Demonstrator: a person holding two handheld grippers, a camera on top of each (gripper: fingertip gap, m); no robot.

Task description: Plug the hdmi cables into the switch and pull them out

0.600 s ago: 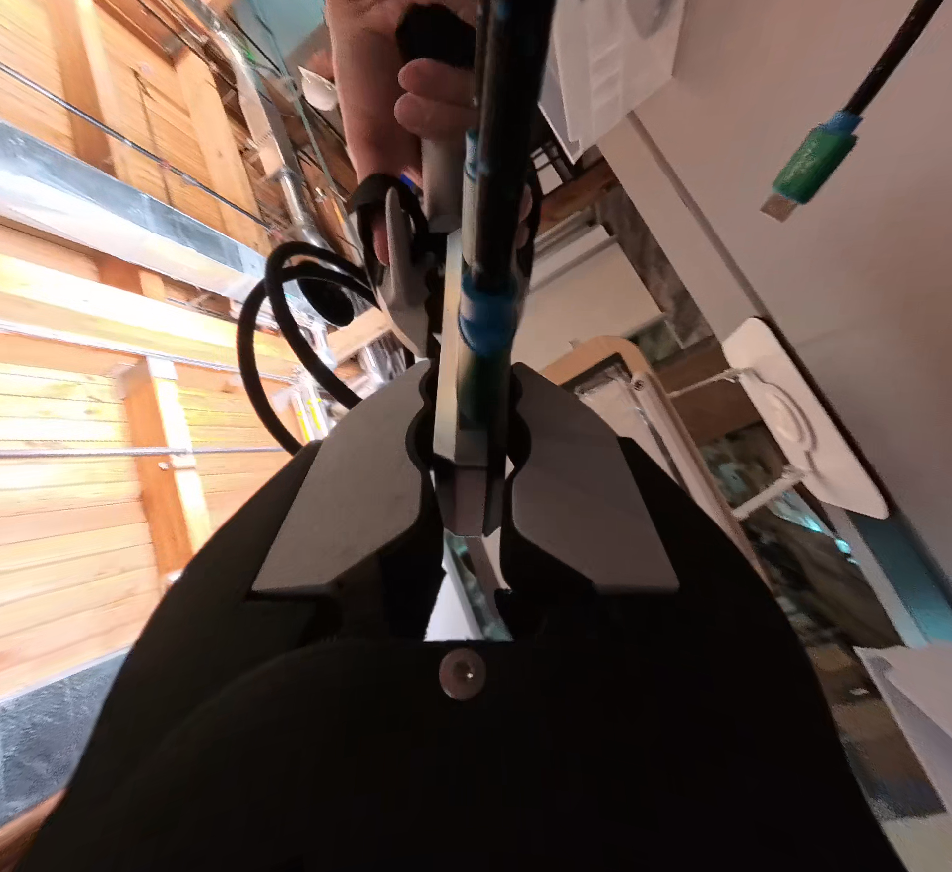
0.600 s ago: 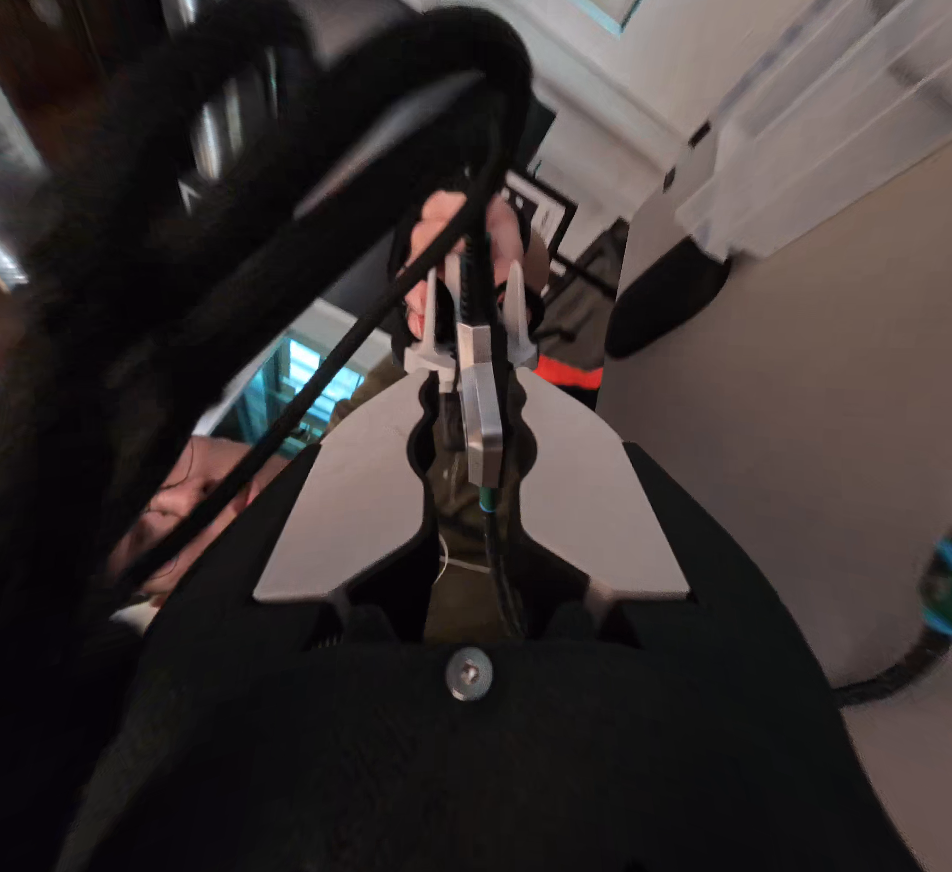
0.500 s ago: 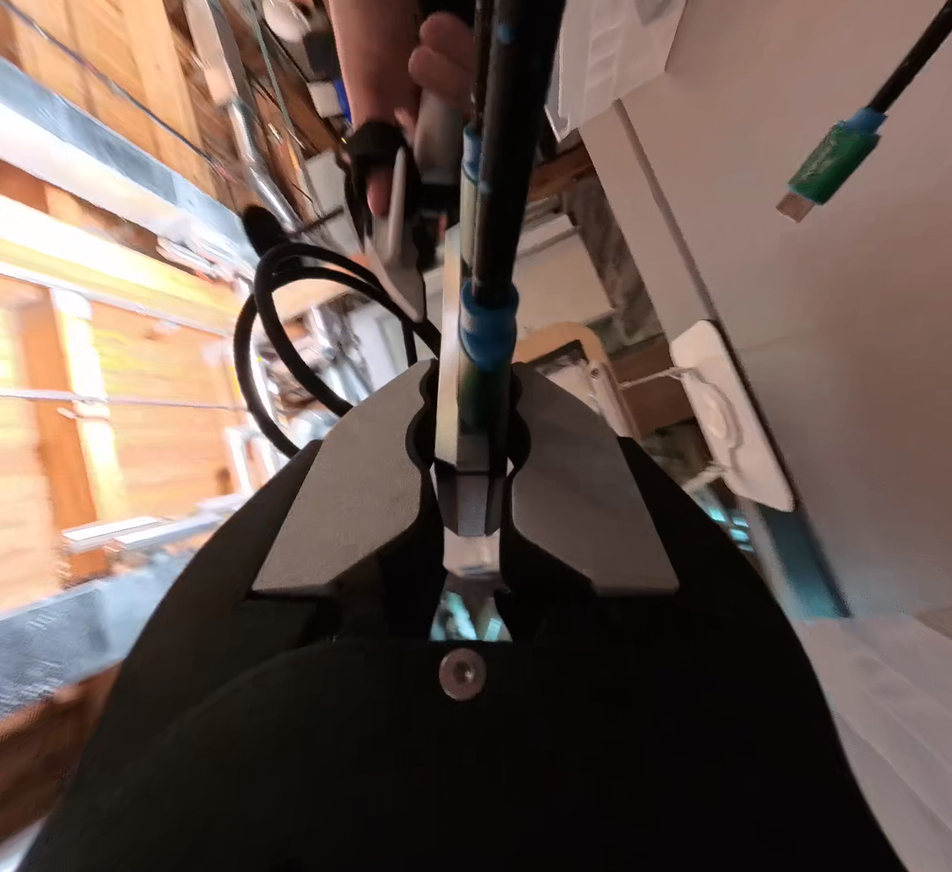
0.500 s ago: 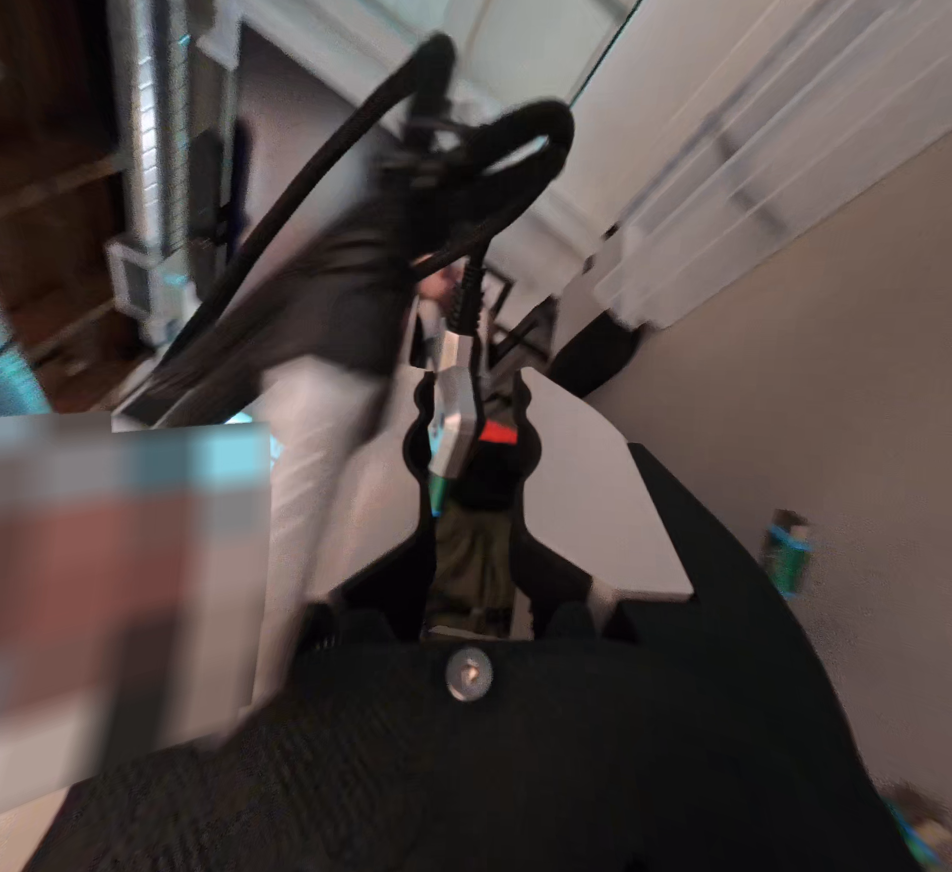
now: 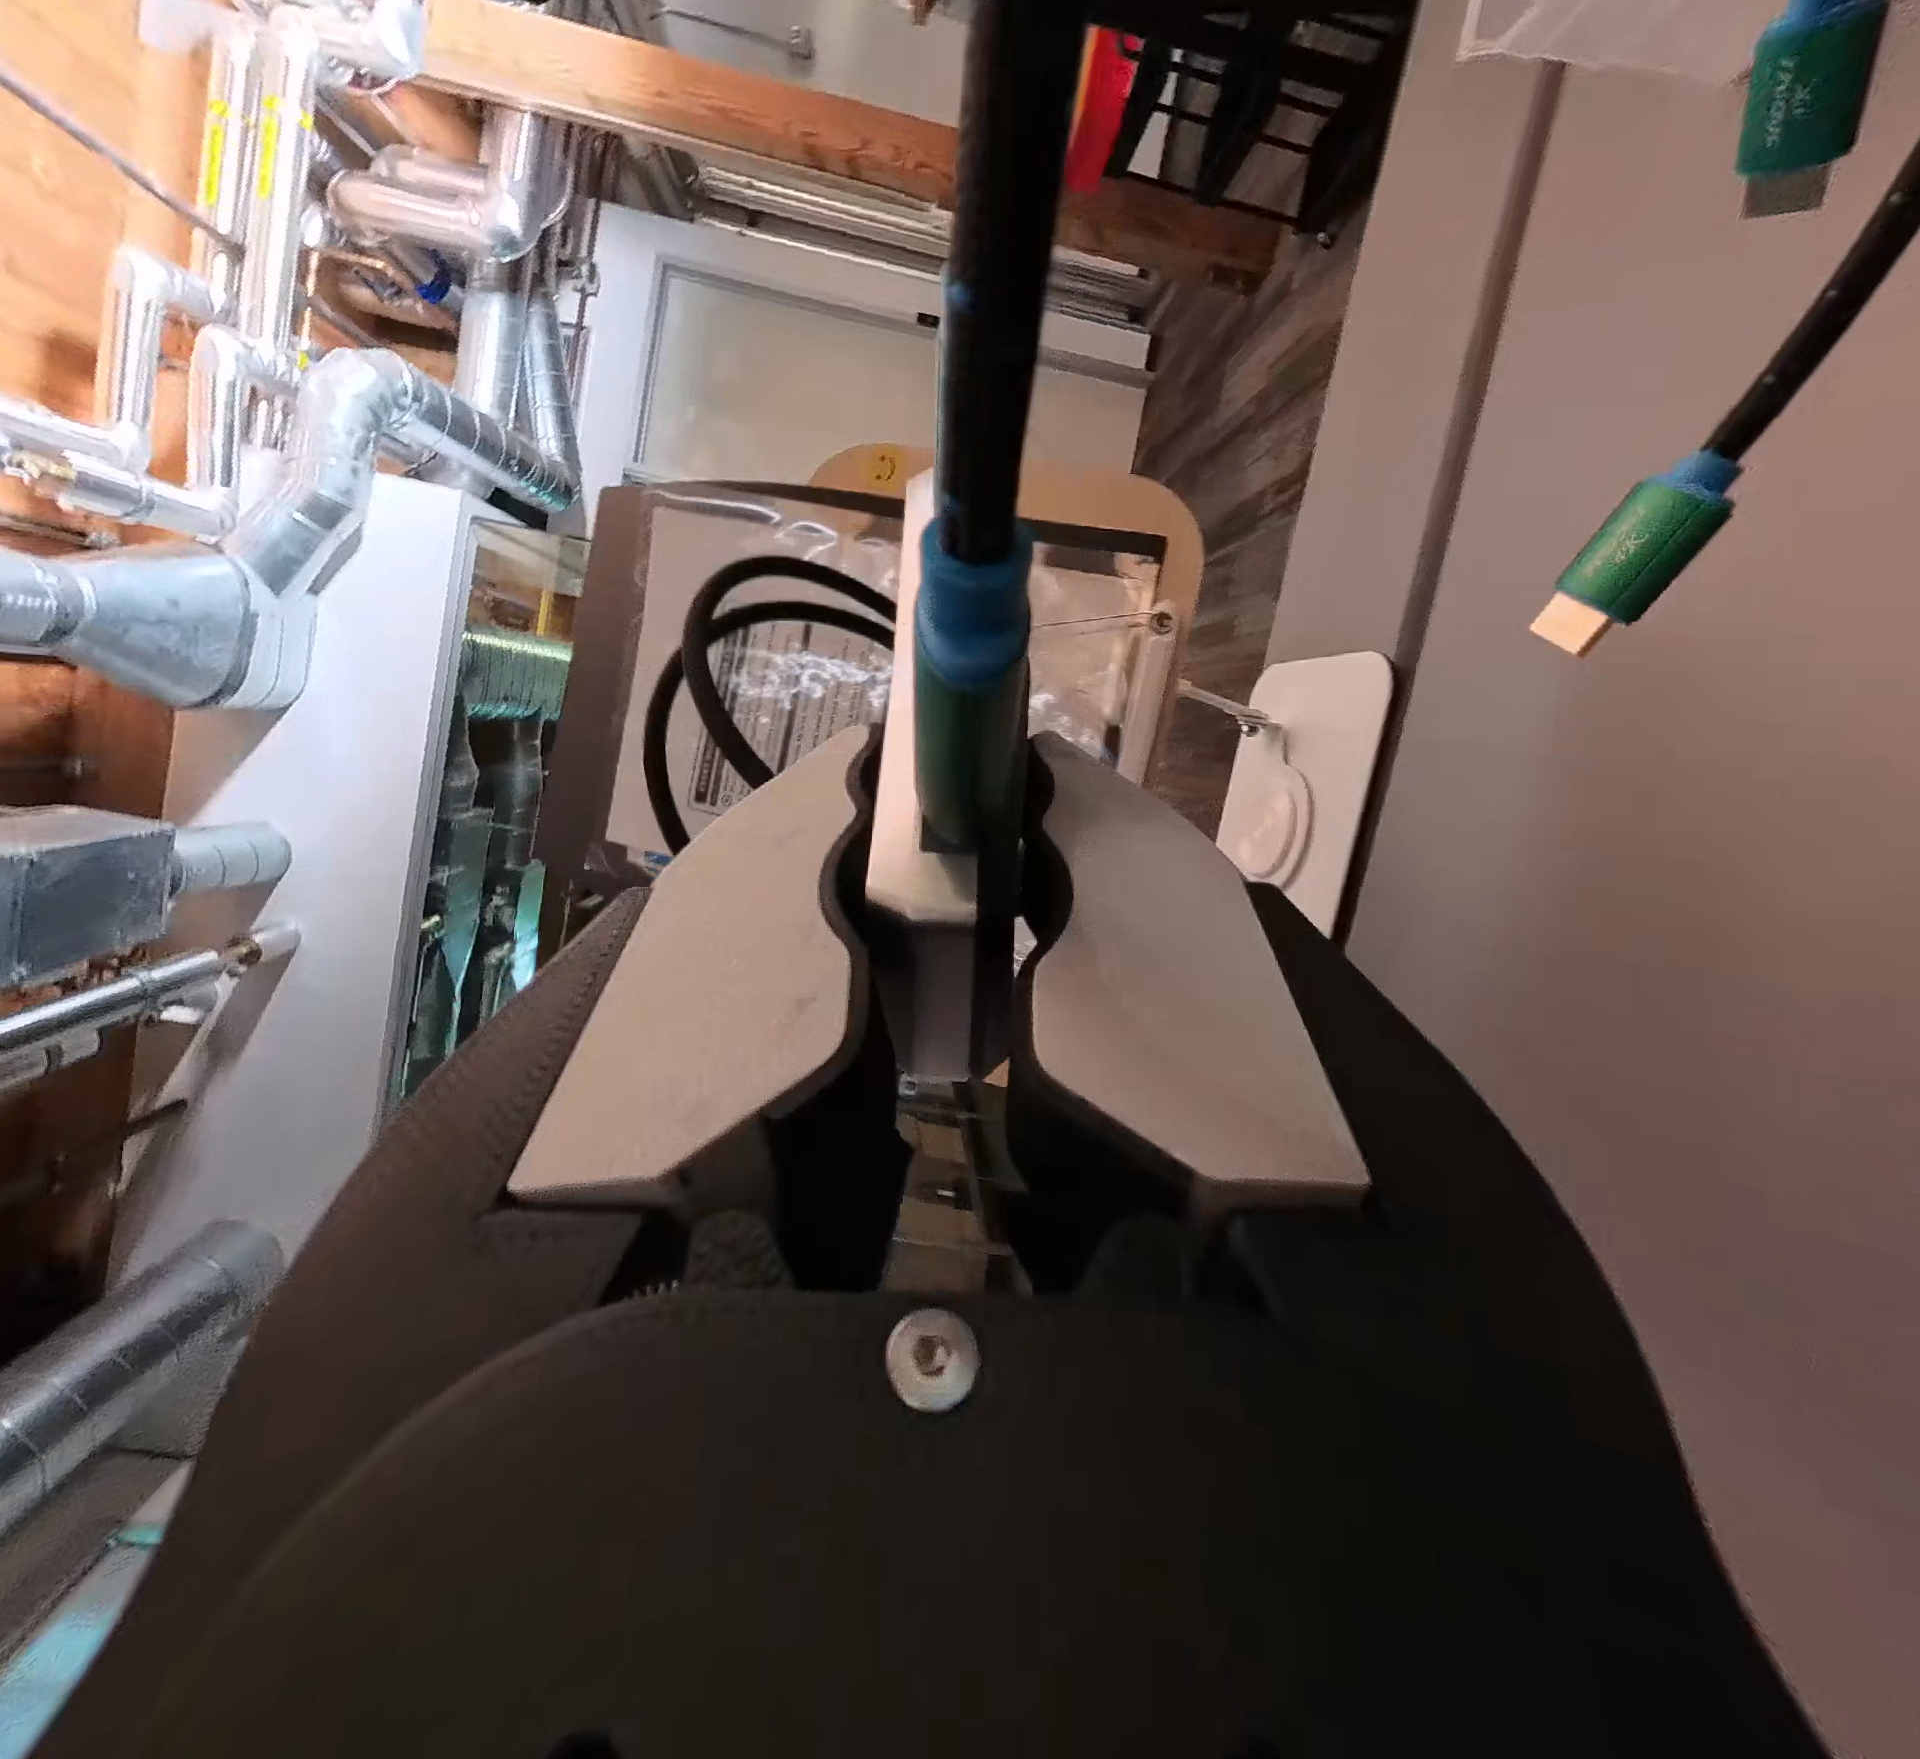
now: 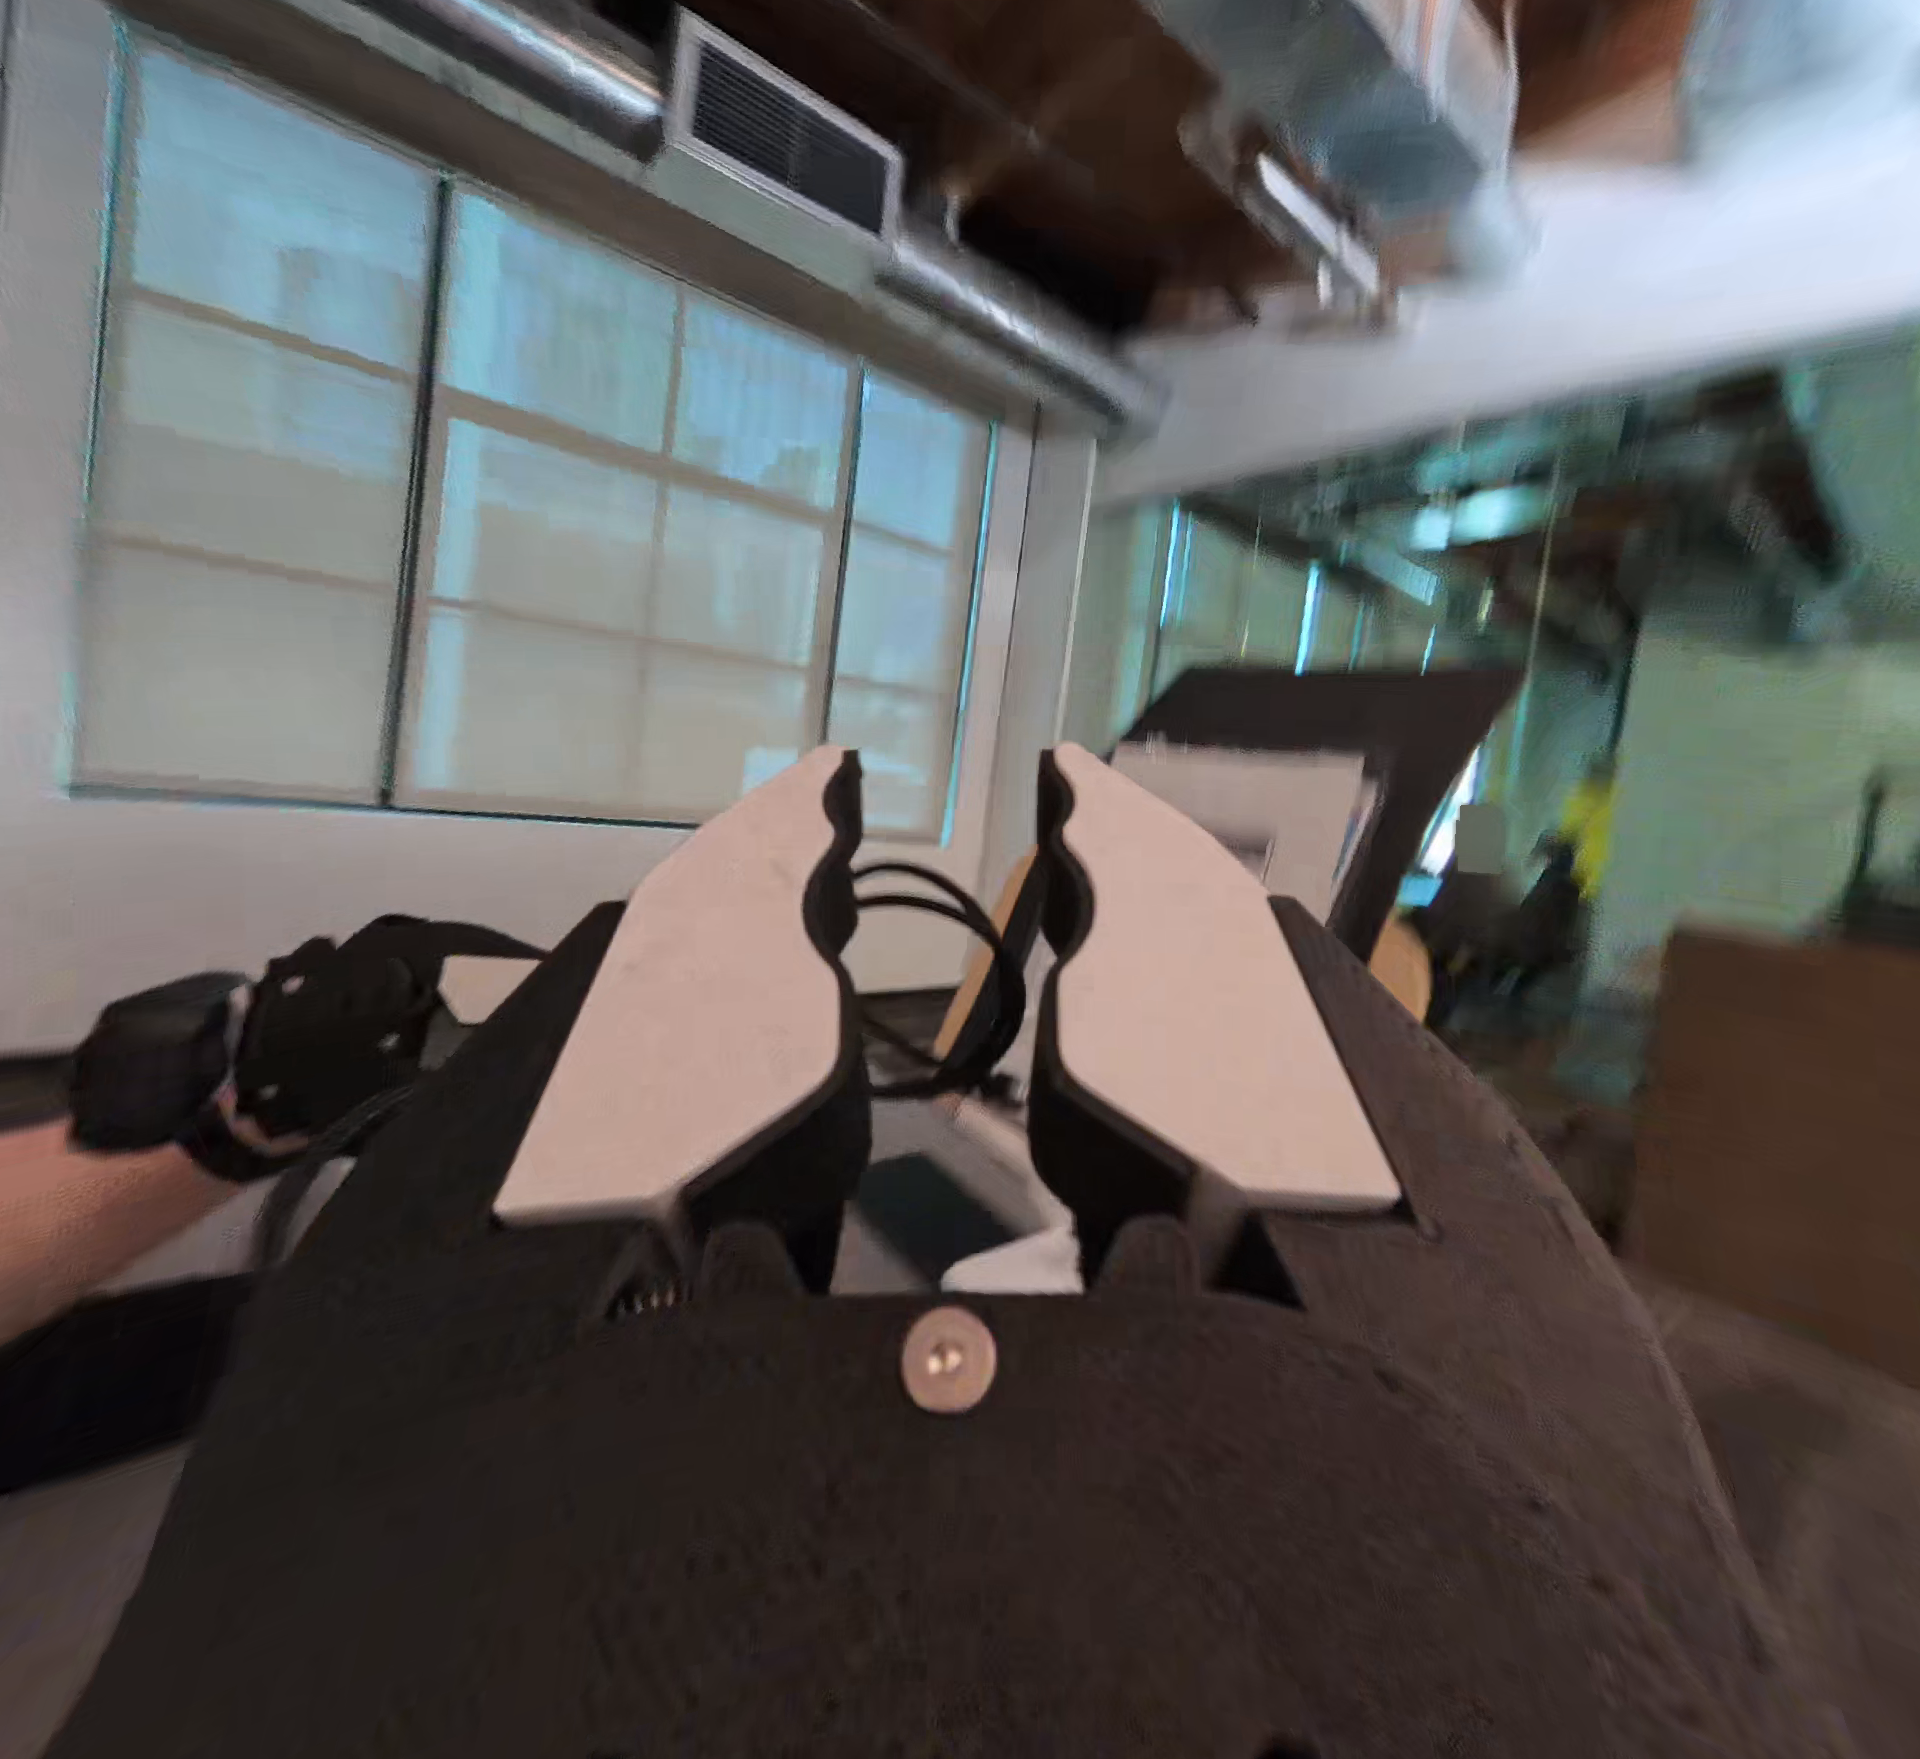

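In the left wrist view my left gripper is shut on the silver HDMI switch. A green HDMI plug with a blue collar sits in the switch, and its black cable runs up out of frame. Two loose green HDMI plugs lie on the grey table to the right. In the right wrist view my right gripper is open and empty, held up in the air and facing the windows. The switch does not show in this view.
A white pad lies at the table edge. A black cable loop hangs beyond the switch and also shows in the right wrist view. A gloved hand shows at the left. The right wrist view is blurred.
My right gripper has let go of the switch end and swung away towards the windows. The hand and other gripper are gone from the left wrist view. The left gripper still grips the switch.
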